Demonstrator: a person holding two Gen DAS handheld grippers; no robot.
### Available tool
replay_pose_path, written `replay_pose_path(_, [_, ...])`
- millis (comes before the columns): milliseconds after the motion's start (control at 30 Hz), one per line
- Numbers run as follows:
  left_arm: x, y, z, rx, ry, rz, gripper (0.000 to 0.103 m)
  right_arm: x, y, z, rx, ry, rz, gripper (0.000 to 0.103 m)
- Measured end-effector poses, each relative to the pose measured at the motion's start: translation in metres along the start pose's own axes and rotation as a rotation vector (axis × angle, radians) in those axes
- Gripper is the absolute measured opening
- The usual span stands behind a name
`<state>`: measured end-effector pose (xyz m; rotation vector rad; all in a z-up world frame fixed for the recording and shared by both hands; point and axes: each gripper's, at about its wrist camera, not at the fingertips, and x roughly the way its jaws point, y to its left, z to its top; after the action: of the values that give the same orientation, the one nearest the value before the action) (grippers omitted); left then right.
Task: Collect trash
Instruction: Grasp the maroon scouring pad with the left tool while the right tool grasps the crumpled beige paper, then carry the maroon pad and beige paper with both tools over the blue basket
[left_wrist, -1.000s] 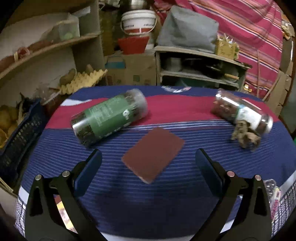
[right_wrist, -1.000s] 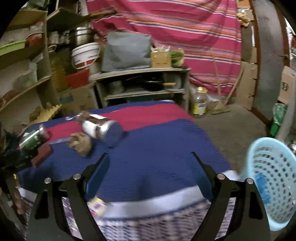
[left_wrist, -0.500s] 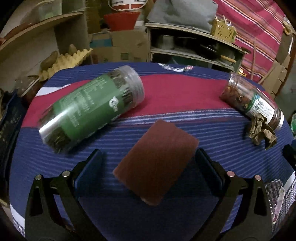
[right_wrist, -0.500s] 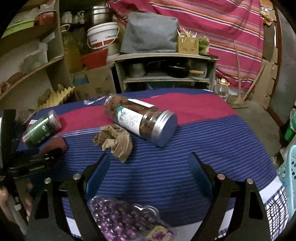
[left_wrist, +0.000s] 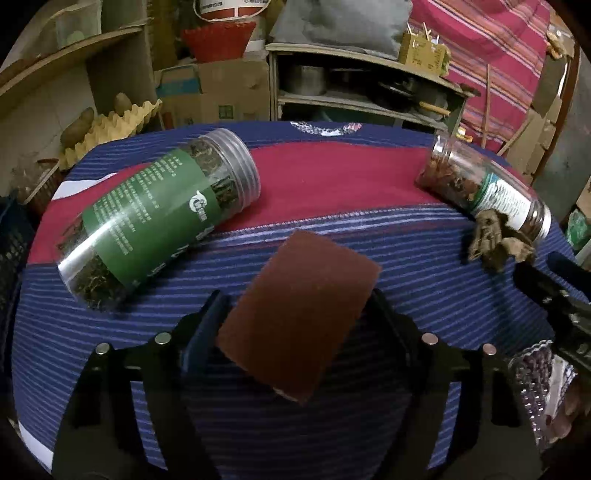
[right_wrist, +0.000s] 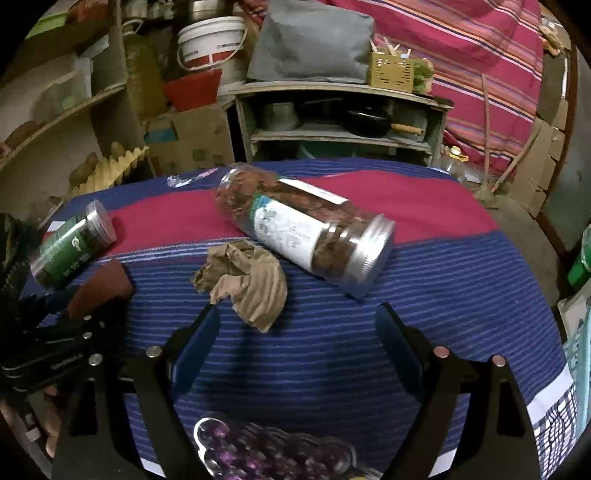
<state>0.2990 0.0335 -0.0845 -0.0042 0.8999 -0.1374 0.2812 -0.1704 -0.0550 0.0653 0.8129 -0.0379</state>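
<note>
The right tongs (right_wrist: 295, 347) fill the bottom of the frame, their two blue-padded fingers (right_wrist: 195, 343) standing wide apart with nothing between them but the striped cloth of the counter (right_wrist: 424, 288). Just above the left finger lies a crumpled brown paper wad (right_wrist: 243, 280), touching a clear jar with a white label (right_wrist: 303, 232) (on its side, metal lid toward the lower right). At centre left a green-labelled jar (right_wrist: 70, 247) also lies on its side. Below it the left tongs (right_wrist: 74, 332) reach in over a reddish-brown pad (right_wrist: 107, 284). A purple blister pack (right_wrist: 273, 454) sits at the bottom edge.
</note>
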Motion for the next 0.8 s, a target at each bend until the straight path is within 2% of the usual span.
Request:
replay_pose_path(67, [-0.004,0.001,-0.001,-0.006,-0.013,0.007,0.075,0.003,0.004,0.002,-0.018,0.005,0.005,0.075])
replay_pose_path(100, [-0.009,0.001,-0.003,-0.001,-0.024,0.018,0.075,0.005,0.005,0.003,-0.021,0.012,0.010,0.067])
replay_pose_path(200, [-0.018,-0.001,-0.004,0.011,-0.049,0.038,0.075,0.009,0.006,0.004,-0.004,0.028,0.042,0.062])
replay_pose_path(267, [-0.028,-0.001,-0.005,0.008,-0.075,0.050,0.075,0.009,0.008,0.003,-0.011,0.020,0.049,0.053])
replay_pose_path(333, [-0.035,0.000,-0.006,0.000,-0.093,0.058,0.075,0.010,0.011,0.002,-0.034,0.027,0.061,0.037])
replay_pose_path(400, [-0.041,0.001,-0.007,-0.006,-0.105,0.067,0.075,0.010,0.012,0.002,-0.041,0.025,0.072,0.030])
replay_pose_path(600, [-0.055,0.000,-0.011,-0.021,-0.125,0.099,0.075,-0.007,0.002,-0.001,-0.050,-0.004,0.090,0.028])
replay_pose_path(800, [-0.081,-0.015,-0.015,-0.025,-0.156,0.104,0.075,-0.048,-0.027,-0.013,-0.066,-0.058,0.086,0.028])
